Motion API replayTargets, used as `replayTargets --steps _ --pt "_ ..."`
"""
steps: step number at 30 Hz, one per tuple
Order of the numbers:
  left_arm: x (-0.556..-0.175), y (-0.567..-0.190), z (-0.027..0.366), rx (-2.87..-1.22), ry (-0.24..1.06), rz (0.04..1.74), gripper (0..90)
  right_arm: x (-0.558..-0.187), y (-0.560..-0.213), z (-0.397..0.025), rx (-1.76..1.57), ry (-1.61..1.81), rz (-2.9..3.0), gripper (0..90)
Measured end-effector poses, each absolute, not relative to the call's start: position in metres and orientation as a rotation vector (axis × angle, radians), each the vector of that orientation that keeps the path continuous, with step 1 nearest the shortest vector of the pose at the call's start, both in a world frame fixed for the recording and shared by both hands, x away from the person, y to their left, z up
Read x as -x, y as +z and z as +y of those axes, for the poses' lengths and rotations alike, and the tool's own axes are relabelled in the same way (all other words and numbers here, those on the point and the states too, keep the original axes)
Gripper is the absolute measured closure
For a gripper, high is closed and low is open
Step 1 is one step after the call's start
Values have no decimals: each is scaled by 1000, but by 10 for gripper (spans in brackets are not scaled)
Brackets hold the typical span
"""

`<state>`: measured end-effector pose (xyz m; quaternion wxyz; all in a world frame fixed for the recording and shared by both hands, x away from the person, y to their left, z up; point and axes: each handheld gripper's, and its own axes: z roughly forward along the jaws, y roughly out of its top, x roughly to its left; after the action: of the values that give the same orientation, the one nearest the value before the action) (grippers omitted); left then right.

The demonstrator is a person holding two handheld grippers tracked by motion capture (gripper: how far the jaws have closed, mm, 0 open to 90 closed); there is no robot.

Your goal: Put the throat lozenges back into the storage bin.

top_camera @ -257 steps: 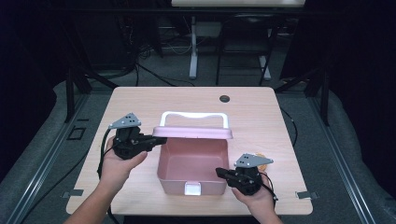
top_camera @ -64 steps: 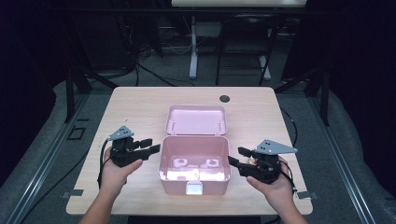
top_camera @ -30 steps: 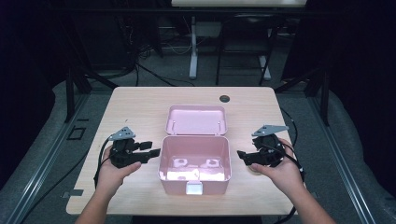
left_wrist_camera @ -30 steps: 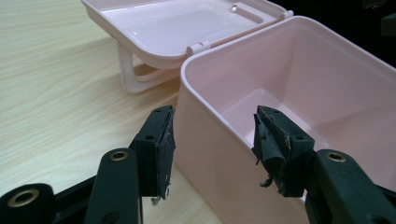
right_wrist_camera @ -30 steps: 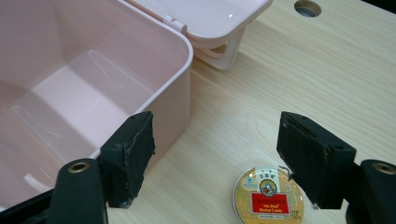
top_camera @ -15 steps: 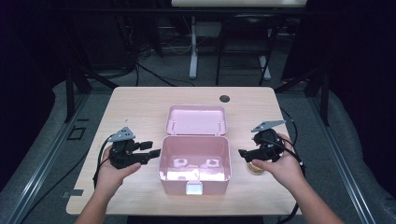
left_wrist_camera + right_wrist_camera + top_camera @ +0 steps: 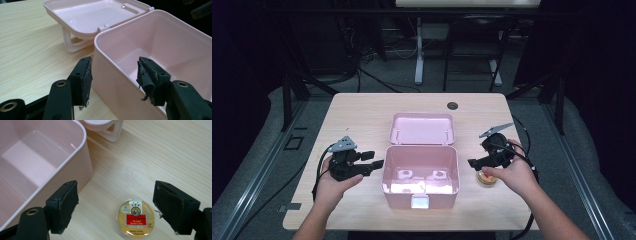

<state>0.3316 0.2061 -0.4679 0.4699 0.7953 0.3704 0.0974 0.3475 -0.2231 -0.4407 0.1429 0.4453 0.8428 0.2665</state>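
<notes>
Right gripper (image 7: 115, 205) spread wide above tin (image 7: 135, 218), lining up grab; left gripper (image 7: 113, 77) released, straddling box (image 7: 150, 62) wall as brace.

The pink box (image 7: 420, 172) sits in the middle of the surface (image 7: 362, 115), lid (image 7: 422, 128) flat behind it. A small tin (image 7: 135, 218) lies just beside its right wall. Bare wood lies all around.

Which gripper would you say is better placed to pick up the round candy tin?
Right: the right gripper hovers open above the tin; the left gripper straddles the box wall.
</notes>
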Motion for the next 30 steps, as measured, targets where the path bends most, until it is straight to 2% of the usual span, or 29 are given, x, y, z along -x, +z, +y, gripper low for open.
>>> replayTargets --steps 12,30 --pt "-332 -467 207 -1946 233 917 450 -364 -446 -224 -1325 625 2491 226" --pt "-332 -466 210 -1932 234 926 450 -389 -469 -219 -1431 352 2560 155"
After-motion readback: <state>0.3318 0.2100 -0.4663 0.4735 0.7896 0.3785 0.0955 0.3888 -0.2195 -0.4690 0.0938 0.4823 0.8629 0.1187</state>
